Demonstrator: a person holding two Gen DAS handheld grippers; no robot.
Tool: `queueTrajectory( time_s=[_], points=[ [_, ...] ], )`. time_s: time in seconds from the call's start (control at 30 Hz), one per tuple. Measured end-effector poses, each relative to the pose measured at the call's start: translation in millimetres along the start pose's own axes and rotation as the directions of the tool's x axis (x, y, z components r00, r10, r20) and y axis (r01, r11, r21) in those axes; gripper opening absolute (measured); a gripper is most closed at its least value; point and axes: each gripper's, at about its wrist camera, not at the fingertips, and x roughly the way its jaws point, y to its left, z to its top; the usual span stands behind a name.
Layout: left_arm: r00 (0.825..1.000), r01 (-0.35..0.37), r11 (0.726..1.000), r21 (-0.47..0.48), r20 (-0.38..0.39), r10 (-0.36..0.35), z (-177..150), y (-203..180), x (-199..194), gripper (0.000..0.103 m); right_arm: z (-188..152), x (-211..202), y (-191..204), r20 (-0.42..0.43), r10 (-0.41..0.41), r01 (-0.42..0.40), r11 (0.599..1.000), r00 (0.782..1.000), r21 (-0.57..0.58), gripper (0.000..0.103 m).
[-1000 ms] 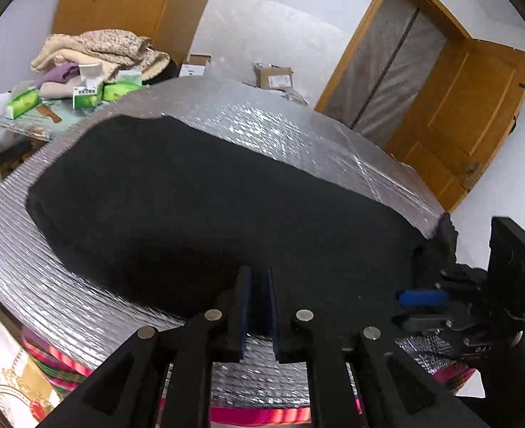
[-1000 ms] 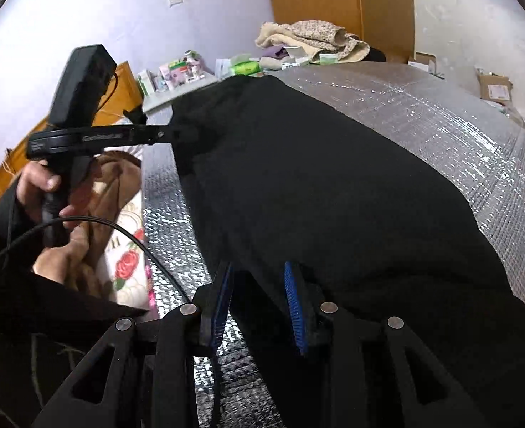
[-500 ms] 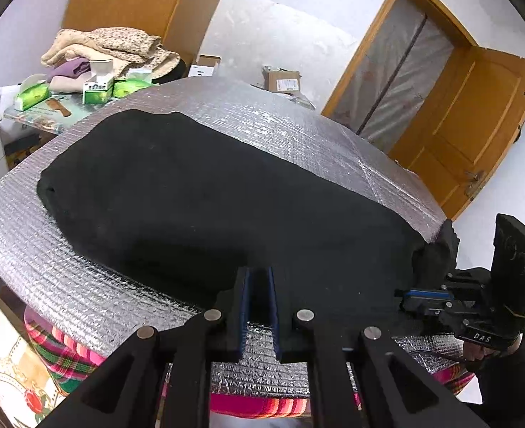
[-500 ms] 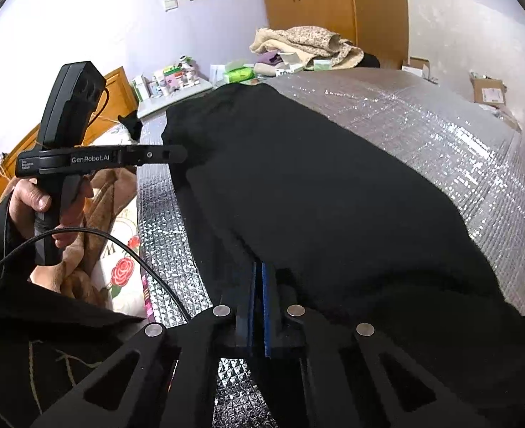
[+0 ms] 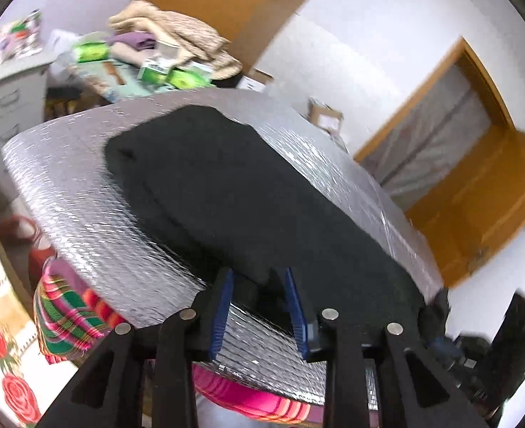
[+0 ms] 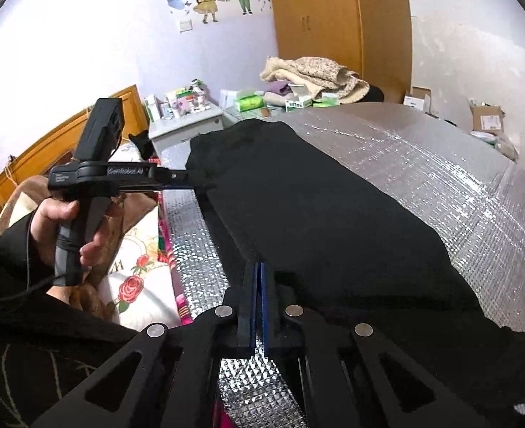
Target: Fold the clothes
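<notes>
Item one: black garment (image 5: 262,192), folded into a long band, lying flat on my silver quilted tabletop (image 5: 94,210); its near edge runs along the tabletop's near side, with bare foil around the far side and both ends.

Item two: my left tongs (image 5: 258,306), blue-padded, jaws opening. The garment's near edge sits between the two pads, but I see neither pad pressing on it. In the right wrist view the same left tongs (image 6: 198,182) reach level to the garment's far-left corner, carried by a hand (image 6: 66,228) in a dark sleeve.

Item three: my right tongs (image 6: 258,292), jaws pressed together, pinching the near edge of the black garment, which bunches slightly beside the pads. In the left wrist view they (image 5: 437,335) show only as a blurred dark shape at the garment's right end.

Item four, surroundings: a heap of beige and purple clothes (image 6: 315,75) beyond the tabletop, green boxes (image 6: 250,101) beside it, a wooden wardrobe (image 6: 333,25) behind, a striped cloth (image 5: 73,306) hanging under the foil, an orange door (image 5: 476,199) ajar to the right.
</notes>
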Motion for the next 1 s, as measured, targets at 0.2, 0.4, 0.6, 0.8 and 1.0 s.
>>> queueTrajectory(
  time_s=[0.2, 0.4, 0.6, 0.8, 1.0],
  points=[
    [0.998, -0.058, 0.997, -0.044, 0.033, 0.06, 16.5, 14.6, 4.2, 0.031, -19.4, 20.7, -4.7, -0.086, 0.026, -0.023, 0.999, 0.996, 0.034, 0.002],
    [0.995, -0.084, 0.994, -0.073, 0.056, 0.088, 28.0, 23.2, 5.1, 0.031, -23.7, 25.6, -8.5, -0.094, 0.037, -0.031, 0.998, 0.995, 0.059, 0.002],
    [0.991, -0.115, 0.991, -0.075, 0.055, 0.12, 38.0, 25.5, 13.3, 0.022, -24.6, 26.8, -9.9, -0.097, 0.046, -0.039, 0.997, 0.994, 0.07, 0.002],
    [0.99, -0.124, 0.992, -0.036, 0.065, 0.126, 43.9, 18.5, 9.0, 0.006, -23.9, 23.4, -8.8, -0.085, 0.044, -0.038, 0.997, 0.995, 0.071, 0.002],
    [0.982, -0.113, 0.993, 0.043, 0.16, 0.105, 60.4, 7.4, -18.6, 0.006, -13.9, 7.5, 5.5, -0.042, 0.044, -0.043, 0.999, 0.998, 0.022, 0.002]
  ],
)
